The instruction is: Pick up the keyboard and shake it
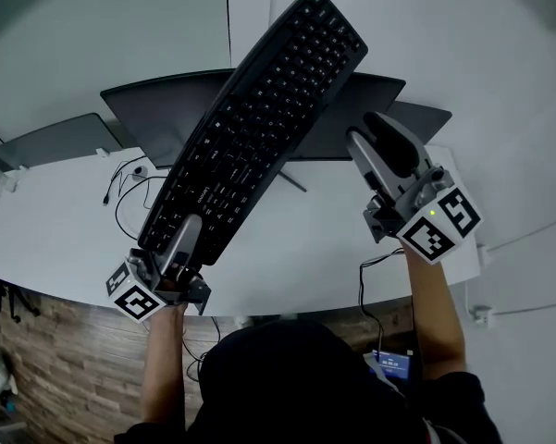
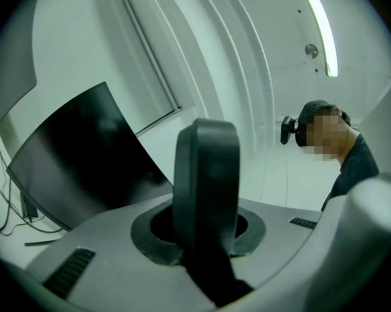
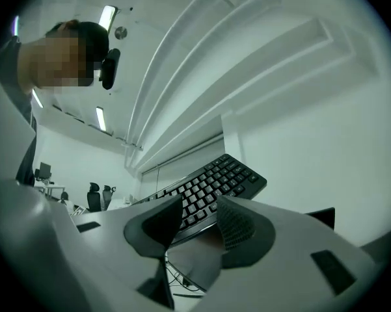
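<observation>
Black keyboard (image 1: 259,128) with black keys. Dark grey monitor (image 1: 157,109). White desk (image 1: 55,239) and white wall (image 1: 92,26). Brown floor (image 1: 46,359) with wood stripes. Thin black cables (image 1: 120,197). Grey left gripper (image 1: 185,239), with left cube (image 1: 134,296) white with black squares. Grey and black right gripper (image 1: 370,129), with right cube (image 1: 439,225) in the same pattern.

Keyboard (image 1: 254,128) above the desk (image 1: 55,220).
Its near end sits between the jaws of the left gripper (image 1: 187,237); it slants across the monitor (image 1: 157,109) behind, with the right gripper (image 1: 375,146) apart at its right.
</observation>
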Motion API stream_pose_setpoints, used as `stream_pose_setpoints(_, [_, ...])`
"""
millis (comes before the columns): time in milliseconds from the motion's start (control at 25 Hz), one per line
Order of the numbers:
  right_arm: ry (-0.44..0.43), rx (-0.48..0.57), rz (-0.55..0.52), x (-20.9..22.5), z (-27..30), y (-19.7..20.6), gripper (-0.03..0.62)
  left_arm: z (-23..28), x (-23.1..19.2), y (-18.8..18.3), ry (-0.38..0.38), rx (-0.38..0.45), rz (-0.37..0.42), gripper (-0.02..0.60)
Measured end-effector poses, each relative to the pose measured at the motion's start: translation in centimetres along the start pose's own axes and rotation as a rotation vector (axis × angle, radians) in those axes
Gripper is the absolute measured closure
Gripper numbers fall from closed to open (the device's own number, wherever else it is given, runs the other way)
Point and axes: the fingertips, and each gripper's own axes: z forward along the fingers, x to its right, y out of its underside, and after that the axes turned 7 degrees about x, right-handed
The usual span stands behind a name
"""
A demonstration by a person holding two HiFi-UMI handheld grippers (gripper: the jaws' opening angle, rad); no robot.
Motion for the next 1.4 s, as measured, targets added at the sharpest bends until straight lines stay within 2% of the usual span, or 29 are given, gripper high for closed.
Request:
stream_pose_setpoints(280, [-0.044,-0.063,-0.128,-0.7,1.1,0.3,0.437,0.0,-0.4,0.1,-0.013,-0.049,0.063,0.485])
stream_pose_setpoints(600, [-0.148,-0.175,-0.369,-3.4,3.8,0.5,0.427,-0.1,-0.6,0.0,-0.022,-0.129,0.134,0.485])
stream_pose_setpoints(800, [-0.193,-0.210,-0.447,-4.6,5.3,0.7,0.421,-0.4,-0.9,-0.2,-0.020,-0.168,0.170,0.486])
stream_pose_setpoints(920, [-0.228,-0.218,-0.529,-5.3,6.5,1.4,0.419,-0.8,-1.7,0.1,-0.019,-0.193,0.187,0.486])
stream_pose_setpoints(1120, [-0.286,-0.300,-0.655,-5.9,6.7,2.7,0.419,-0.9,-1.6,1.1,-0.012,-0.227,0.197,0.486])
stream_pose_setpoints(1400, [-0.353,-0.398,-0.708,-6.6,6.0,4.5,0.419,-1.0,-1.0,3.0,0.003,-0.282,0.224,0.486])
